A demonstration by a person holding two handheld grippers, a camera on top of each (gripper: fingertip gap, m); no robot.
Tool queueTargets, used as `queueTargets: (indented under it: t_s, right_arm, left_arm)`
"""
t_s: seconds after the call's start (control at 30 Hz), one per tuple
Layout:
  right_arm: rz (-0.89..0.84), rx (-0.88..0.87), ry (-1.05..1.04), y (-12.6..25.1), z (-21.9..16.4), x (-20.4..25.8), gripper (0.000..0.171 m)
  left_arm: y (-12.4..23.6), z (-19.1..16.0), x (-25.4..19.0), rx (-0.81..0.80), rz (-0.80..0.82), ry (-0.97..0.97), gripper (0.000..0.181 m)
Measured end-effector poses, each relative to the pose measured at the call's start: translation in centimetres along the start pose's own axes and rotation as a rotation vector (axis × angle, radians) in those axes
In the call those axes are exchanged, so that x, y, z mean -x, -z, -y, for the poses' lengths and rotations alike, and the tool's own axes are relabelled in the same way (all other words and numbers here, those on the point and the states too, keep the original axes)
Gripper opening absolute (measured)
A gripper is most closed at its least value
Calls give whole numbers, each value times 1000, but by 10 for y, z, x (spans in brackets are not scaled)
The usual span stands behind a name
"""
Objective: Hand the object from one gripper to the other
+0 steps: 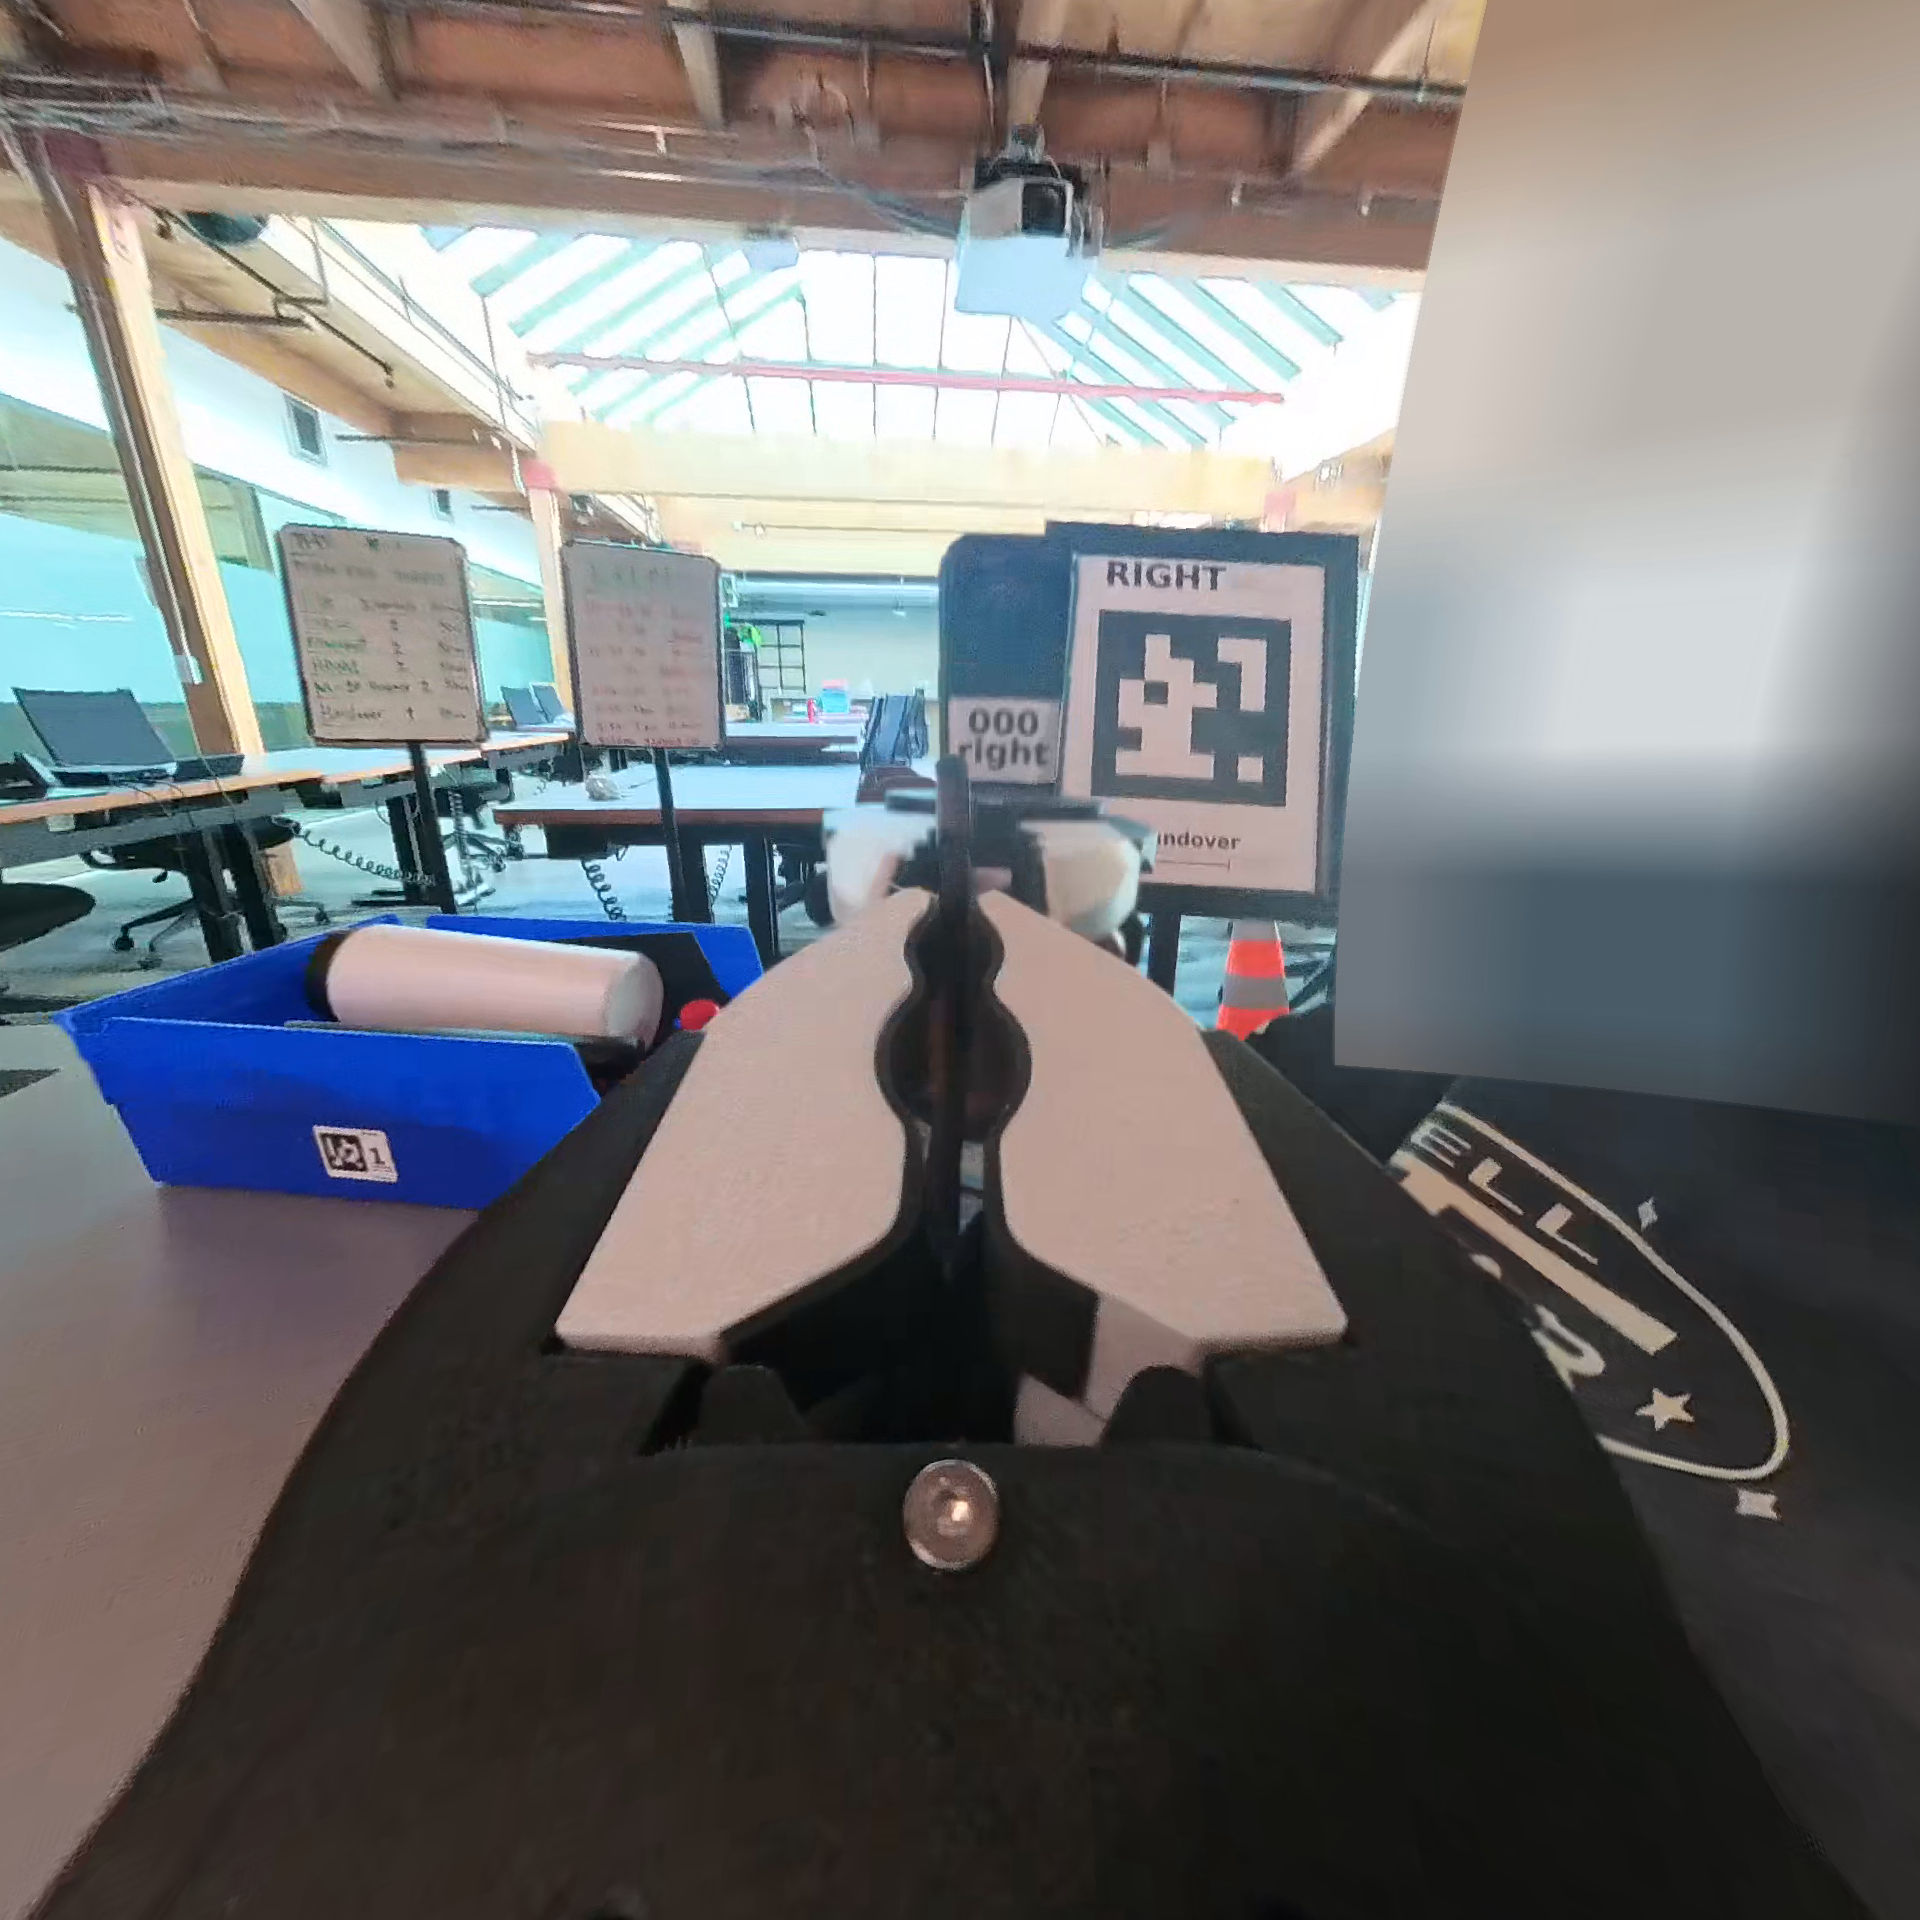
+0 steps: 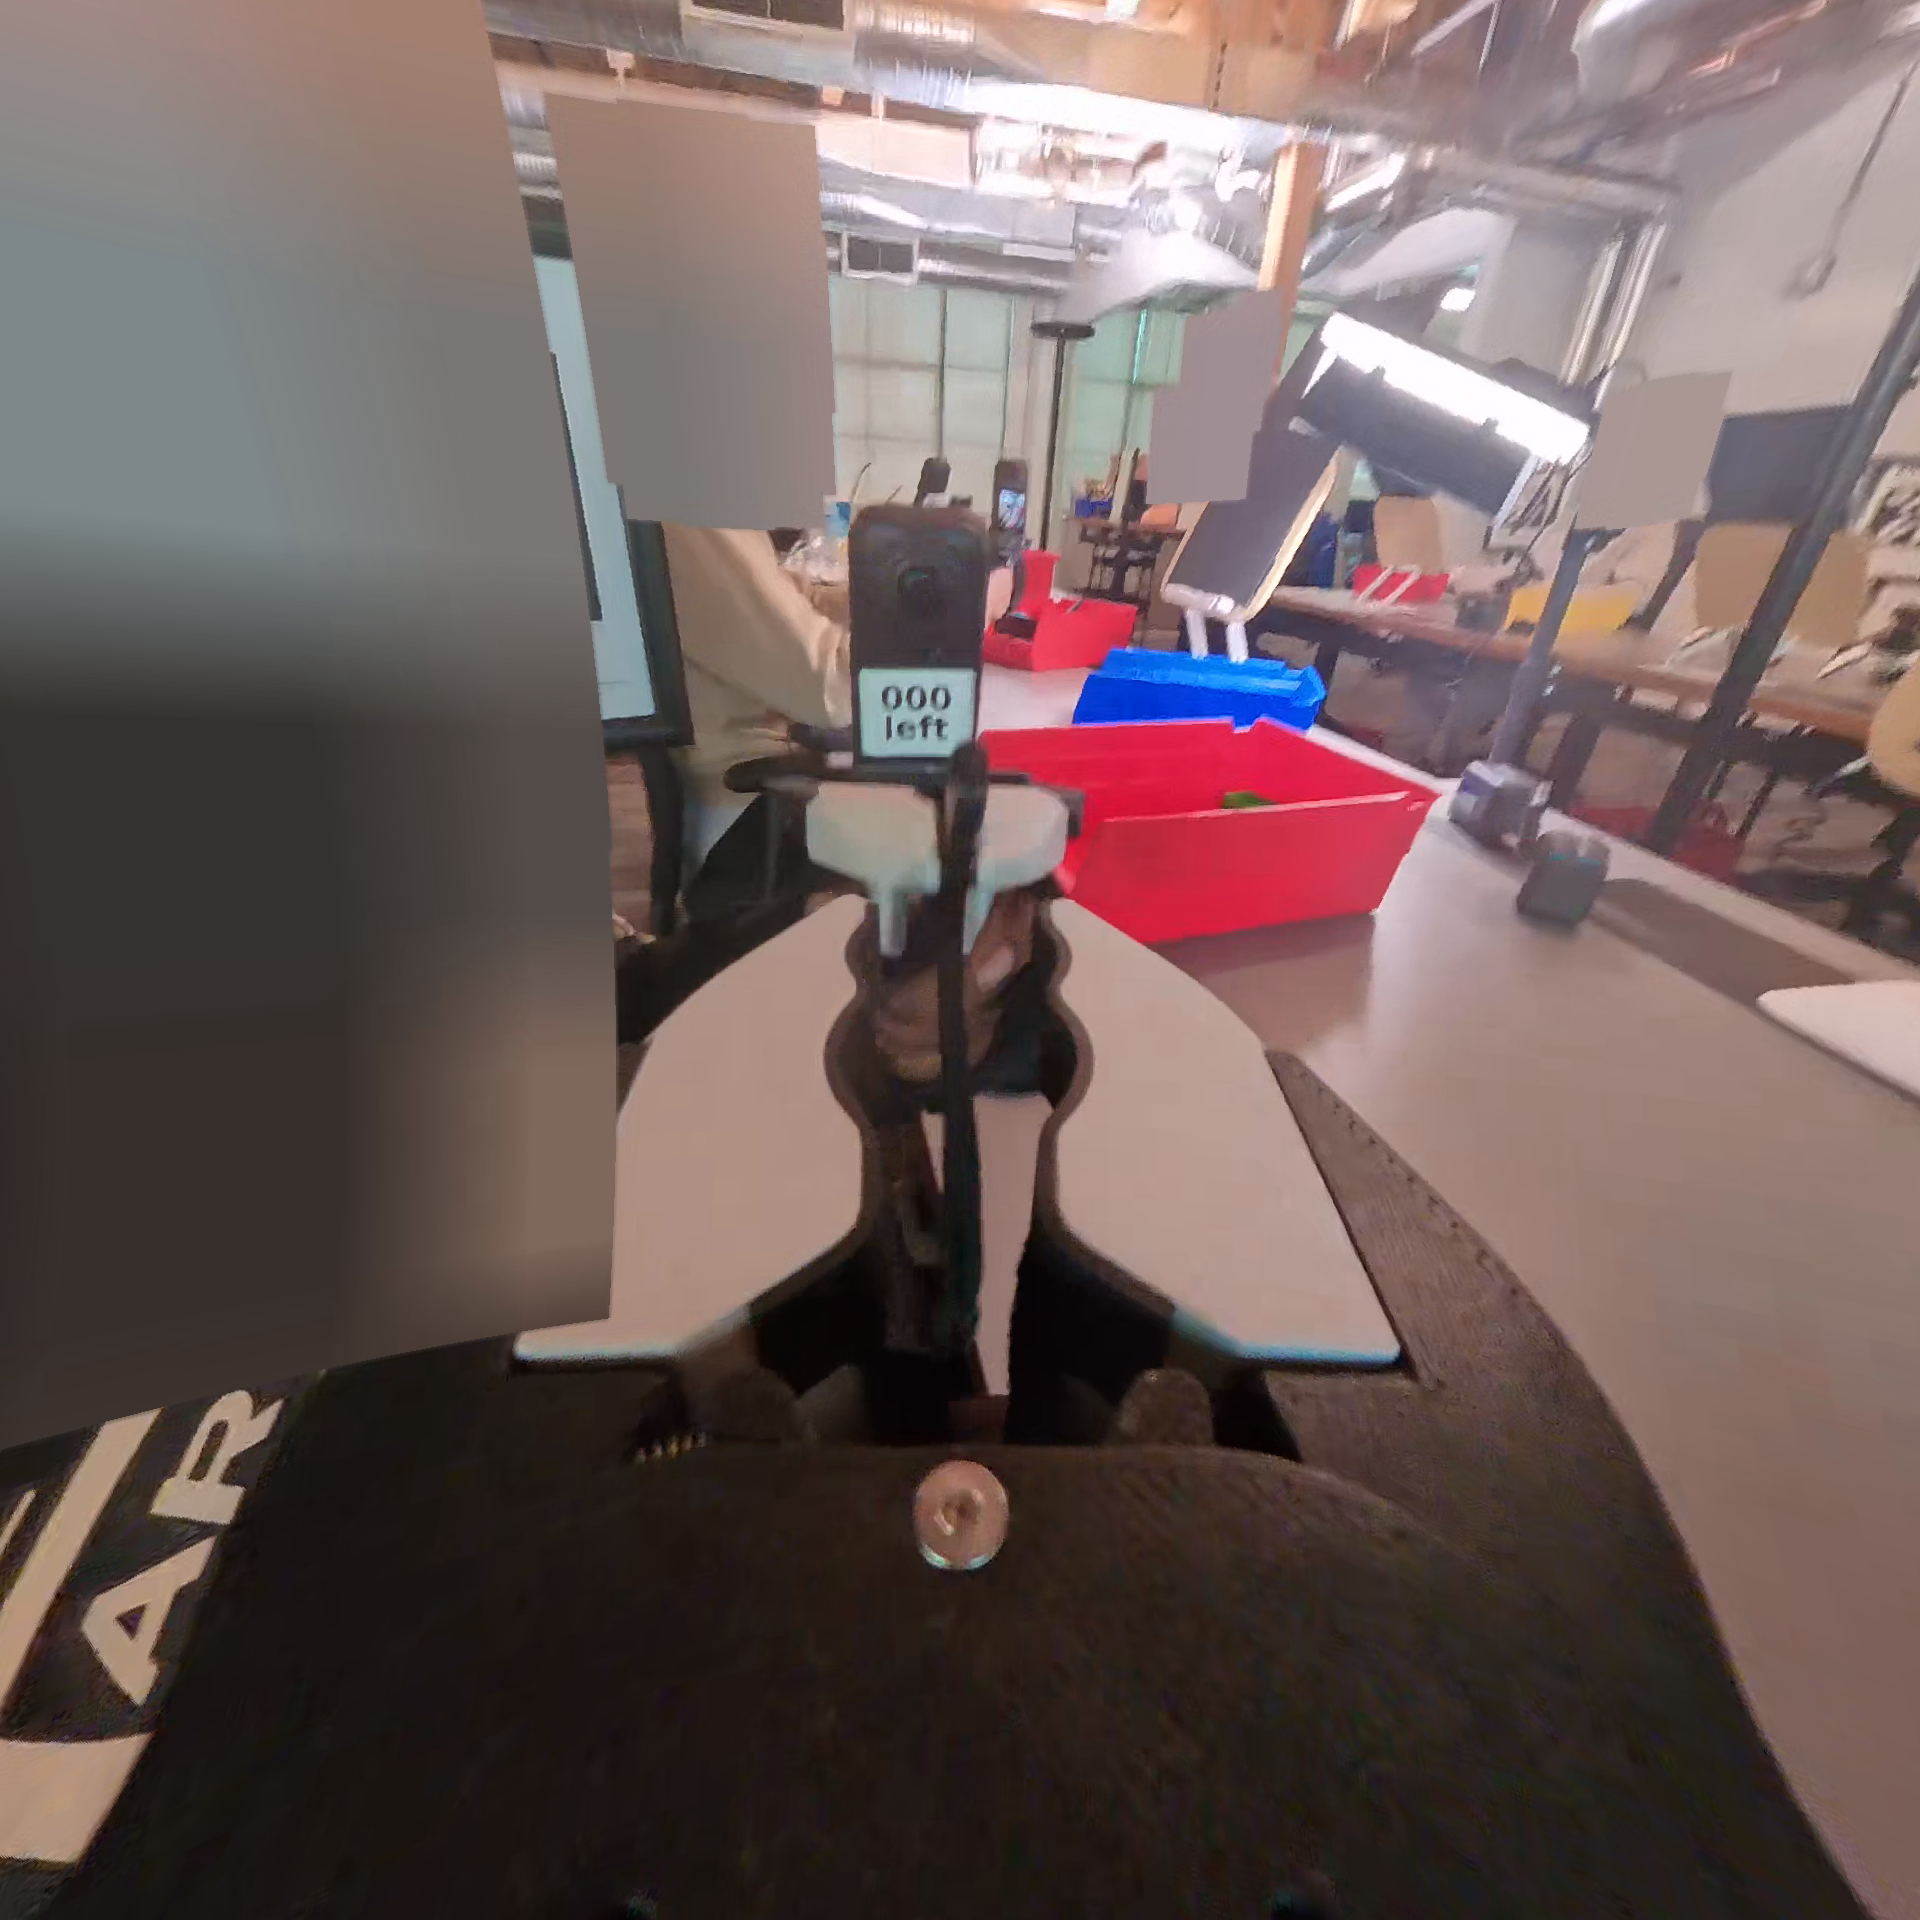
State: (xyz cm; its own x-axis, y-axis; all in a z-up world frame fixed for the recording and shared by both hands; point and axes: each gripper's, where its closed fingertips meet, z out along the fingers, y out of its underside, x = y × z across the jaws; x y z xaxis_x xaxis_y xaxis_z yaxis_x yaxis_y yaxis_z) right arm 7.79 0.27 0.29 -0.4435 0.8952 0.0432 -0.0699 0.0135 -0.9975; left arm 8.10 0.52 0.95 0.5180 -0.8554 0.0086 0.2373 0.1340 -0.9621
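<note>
A thin dark flat object, seen edge-on, is held upright in mid-air between the two facing tongs, above the desk. In the left wrist view it is pinched by the left tongs, whose white fingers are drawn nearly together on it. In the right wrist view the same dark strip runs down the gap of the right tongs, whose fingers stand a little wider; contact on both sides cannot be made out there, so whether they are merely closing round it or already gripping cannot be told.

The handover itself is judged to be the step in hand, with both tongs met tip to tip on the object. The next move is judged to call for a firm closing of the receiving tongs before the giving tongs are eased apart.

A blue bin holding a white cylinder is set on the desk to the left; a red bin is seen beyond the right tongs
</note>
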Motion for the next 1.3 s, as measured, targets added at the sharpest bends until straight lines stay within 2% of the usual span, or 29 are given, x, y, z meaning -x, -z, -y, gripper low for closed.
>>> queueTargets:
  t_s: [0.03, 0.13, 0.3, 0.5, 0.63, 0.7, 0.9, 1.0, 1.13, 1.3]
  right_arm:
    - [17, 22, -22, -4, -5, 1, 29]
    - [46, 37, -47, -14, -15, 4, 28]
    - [70, 39, -65, -19, -19, 6, 6]
    - [82, 13, -98, -13, -11, 6, 5]
    - [40, -32, -96, -9, -3, -1, 4]
    - [41, -50, -111, -8, 0, -1, 4]
    - [50, -44, -126, -10, -3, -1, 5]
    - [50, -63, -132, -10, -1, -1, 5]
    - [41, -96, -143, -8, 4, -4, 20]
    - [41, -53, -181, -15, -10, -8, 22]
  left_arm:
    - [1, 2, 1, -7, 1, 2, 4]
    - [2, 4, 0, -17, -5, 6, 4]
    - [1, 2, -3, -17, -17, 12, 7]
    - [2, 1, 3, -16, 10, 34, 25]
    - [-1, -19, -1, 114, -33, 73, 30]
    - [-4, -31, -3, 179, -38, 61, 29]
    - [-8, -36, -2, 189, -22, 49, 5]
    - [-6, -33, -1, 174, -27, 61, 5]
    - [0, -16, 3, 89, -12, 92, 4]
    - [8, 3, 9, -12, -3, 135, 5]
